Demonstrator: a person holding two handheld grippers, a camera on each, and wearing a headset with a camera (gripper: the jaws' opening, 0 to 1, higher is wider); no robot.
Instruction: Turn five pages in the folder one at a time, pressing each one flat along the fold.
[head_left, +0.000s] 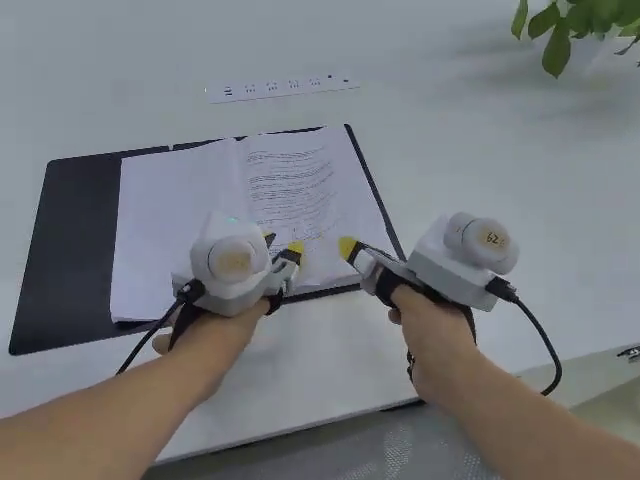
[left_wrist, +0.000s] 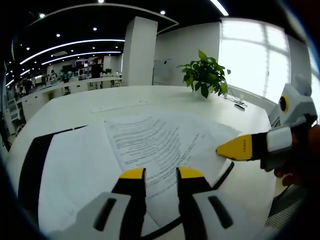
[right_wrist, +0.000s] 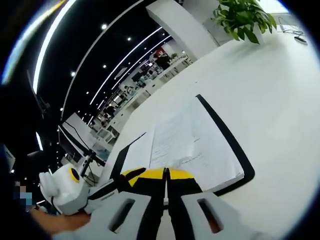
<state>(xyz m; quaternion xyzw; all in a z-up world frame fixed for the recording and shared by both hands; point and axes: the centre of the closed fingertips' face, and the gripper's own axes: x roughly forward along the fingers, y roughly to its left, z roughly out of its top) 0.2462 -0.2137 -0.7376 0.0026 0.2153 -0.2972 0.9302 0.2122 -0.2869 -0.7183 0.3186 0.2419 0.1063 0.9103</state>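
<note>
— Since the folder (head_left: 70, 250) lies open and flat on the white table (head_left: 480, 150), right ahead of both grippers, where would you take hold of a page?

— At the free outer corner of the printed page (head_left: 295, 185), on the right half. Single sheets are light and limp. They will bend and slide on one another, so a pinch could easily catch two, and a hard tug might tear one at the binding. The folder itself looks stiffer and should lie steady under a light press.

— And the grippers?

— The left gripper (left_wrist: 161, 175) has its yellow-tipped jaws a little apart, gripping nothing, over the near edge of the pages. The right gripper (right_wrist: 166, 172) has its jaws pressed together, with nothing between them as far as I can tell, near the folder's near right corner. The two sets of tips are just beside each other.

— Are the sheets clipped or ring-bound?

— Hard to say: the fold reads only as a faint line down the middle, and the binding is too small to make out. I would press gently along that line, since paper creases for good.

— Anything in the way?

— Little. A white power strip (head_left: 280, 87) lies beyond the folder, well apart from it, and a potted plant (head_left: 570, 30) stands at the far right. The cables (head_left: 541, 337) trail back toward the person, so I judge they could snag on the table's near edge rather than on the pages.
</note>
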